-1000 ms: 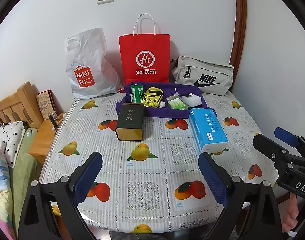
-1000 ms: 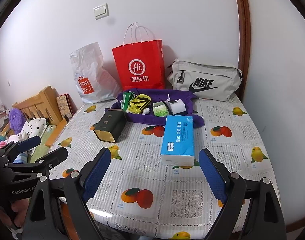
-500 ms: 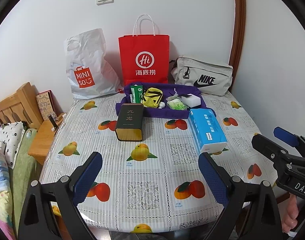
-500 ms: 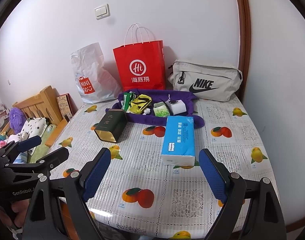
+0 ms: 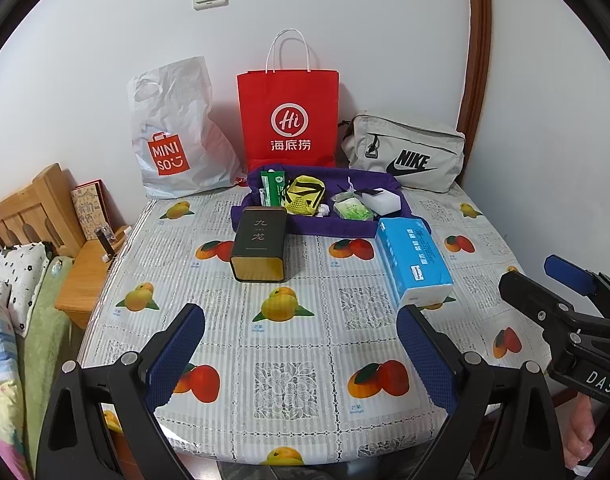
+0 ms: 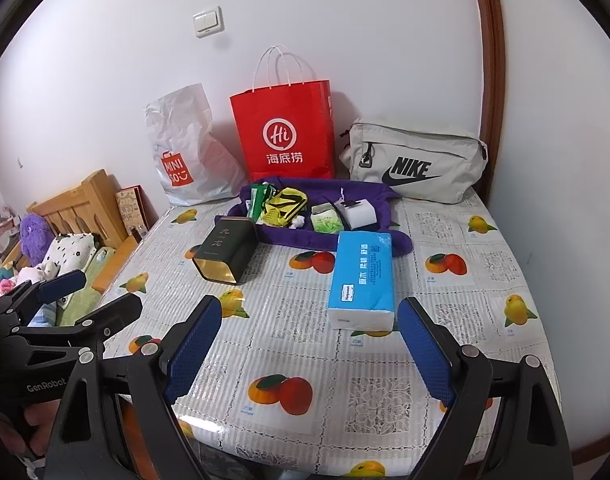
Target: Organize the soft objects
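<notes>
Nearest the cameras, the left gripper (image 5: pixel 301 354) and the right gripper (image 6: pixel 309 350) hang over the near edge of the counter (image 5: pixel 305 408), each with its blue-padded fingers (image 5: pixel 177 356) spread wide and nothing between them. Seen from the right wrist, the left gripper sits at about 9 o'clock; from the left wrist, the right one shows at 3 o'clock, with part of a hand (image 5: pixel 583 436) under it. On the fruit-print cover, a blue tissue pack (image 6: pixel 363 278) lies flat at about 1 o'clock from the right gripper, just beyond its fingers. A dark tin (image 5: pixel 260 244) lies on its side at 11 o'clock from the left gripper, apart from the pack. Behind both, a purple tray (image 5: pixel 325 228) holds a green packet (image 5: pixel 273 188), a yellow pouch (image 5: pixel 305 198), a light green pack (image 5: pixel 351 210) and a white box (image 5: pixel 381 200); what the small white bits beside the pouch are is hard to tell. Against the wall stand a white bag (image 5: pixel 177 132), a red bag (image 5: pixel 289 120) and a grey pouch (image 5: pixel 405 152). A bed (image 5: pixel 17 280) lies at 9 o'clock.
</notes>
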Demonstrator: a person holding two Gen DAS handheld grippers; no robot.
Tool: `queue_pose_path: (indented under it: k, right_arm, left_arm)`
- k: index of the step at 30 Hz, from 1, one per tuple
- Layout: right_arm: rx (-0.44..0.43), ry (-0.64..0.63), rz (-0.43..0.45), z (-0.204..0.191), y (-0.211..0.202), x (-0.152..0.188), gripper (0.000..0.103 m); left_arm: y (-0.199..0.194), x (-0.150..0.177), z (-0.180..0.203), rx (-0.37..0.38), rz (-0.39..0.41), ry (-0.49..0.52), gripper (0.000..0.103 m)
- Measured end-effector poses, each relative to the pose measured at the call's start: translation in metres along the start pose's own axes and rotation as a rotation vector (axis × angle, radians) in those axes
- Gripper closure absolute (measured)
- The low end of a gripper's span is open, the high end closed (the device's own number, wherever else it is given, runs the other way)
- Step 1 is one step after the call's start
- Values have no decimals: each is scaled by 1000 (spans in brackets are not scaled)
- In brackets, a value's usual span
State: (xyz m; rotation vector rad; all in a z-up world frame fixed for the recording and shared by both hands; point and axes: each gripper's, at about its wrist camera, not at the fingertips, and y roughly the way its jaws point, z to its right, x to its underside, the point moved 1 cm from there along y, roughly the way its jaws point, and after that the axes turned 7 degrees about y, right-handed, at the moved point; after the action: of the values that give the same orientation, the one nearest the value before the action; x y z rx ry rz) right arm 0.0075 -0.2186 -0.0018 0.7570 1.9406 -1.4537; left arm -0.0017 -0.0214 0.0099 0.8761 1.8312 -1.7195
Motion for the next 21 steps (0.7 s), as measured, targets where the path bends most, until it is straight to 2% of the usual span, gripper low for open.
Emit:
queue_pose_path:
  k: [21]
  right_arm:
    - [3, -11, -4, -4, 1, 2, 14]
  left_arm:
    - [-1, 0, -1, -3, 1, 0, 6]
